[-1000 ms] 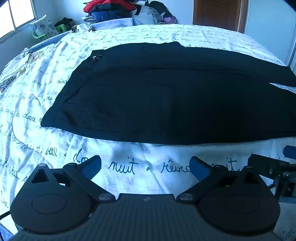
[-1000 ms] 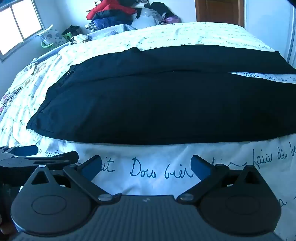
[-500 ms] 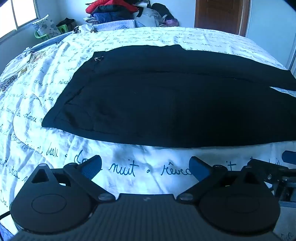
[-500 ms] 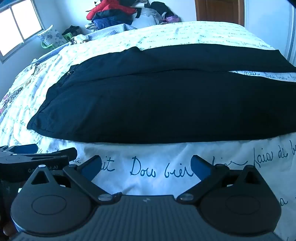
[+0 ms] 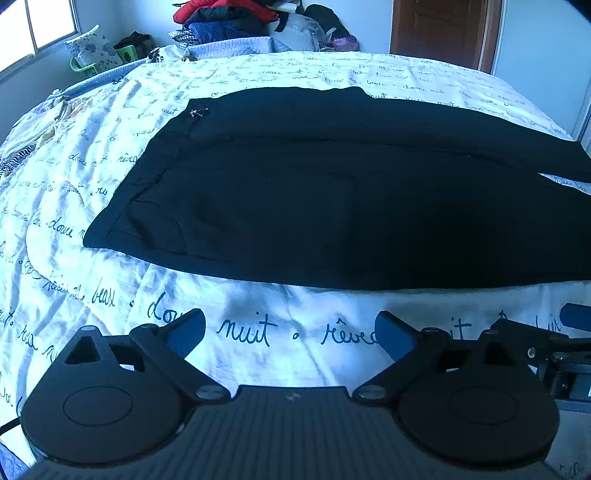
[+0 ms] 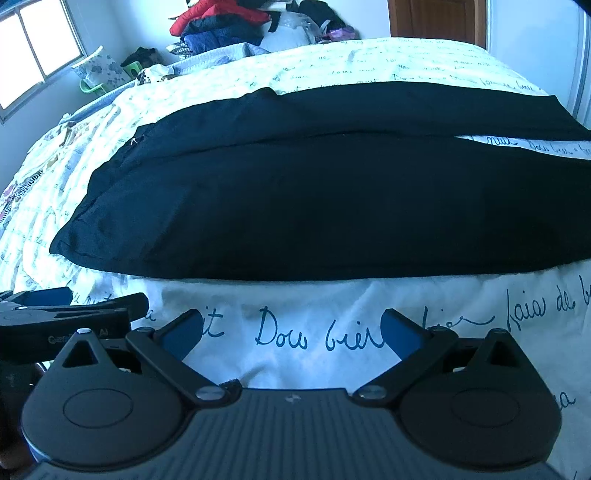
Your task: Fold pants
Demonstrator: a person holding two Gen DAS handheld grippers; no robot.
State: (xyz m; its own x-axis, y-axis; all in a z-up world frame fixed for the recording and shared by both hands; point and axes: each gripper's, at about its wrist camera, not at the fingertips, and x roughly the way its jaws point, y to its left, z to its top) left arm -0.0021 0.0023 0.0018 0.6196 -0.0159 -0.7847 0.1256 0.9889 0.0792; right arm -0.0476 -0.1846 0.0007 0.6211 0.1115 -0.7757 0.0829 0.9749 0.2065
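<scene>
Black pants [image 5: 332, 192] lie spread flat on the bed [image 5: 258, 74], waistband end to the left, legs running off to the right; the two legs sit side by side with a sliver of sheet showing between them near the hems, so likely laid out ready for a first lengthwise fold, nothing folded over yet. Left gripper [image 5: 290, 330] and right gripper [image 6: 291, 330] both hover low over bare sheet just short of the near edge of the pants, side by side, not touching fabric. Fingers [image 5: 186, 330] on both are spread wide, released, nothing between them; probably poised to come in on the near leg edge. A small metal clasp or zip pull [image 5: 197, 112] shows near the waistband. Sheet [image 5: 92, 166] is printed with cursive script: "nuit", "rêve…" partly hidden and "doux" readable in the left view, "Dow bien" and "faia de b…" as best read in the right view. Clothes pile [image 6: 221, 22], window [image 6: 37, 48] and wooden door [image 5: 443, 29] behind the bed. Faint print on the left gripper body in the right view, too small to read.
</scene>
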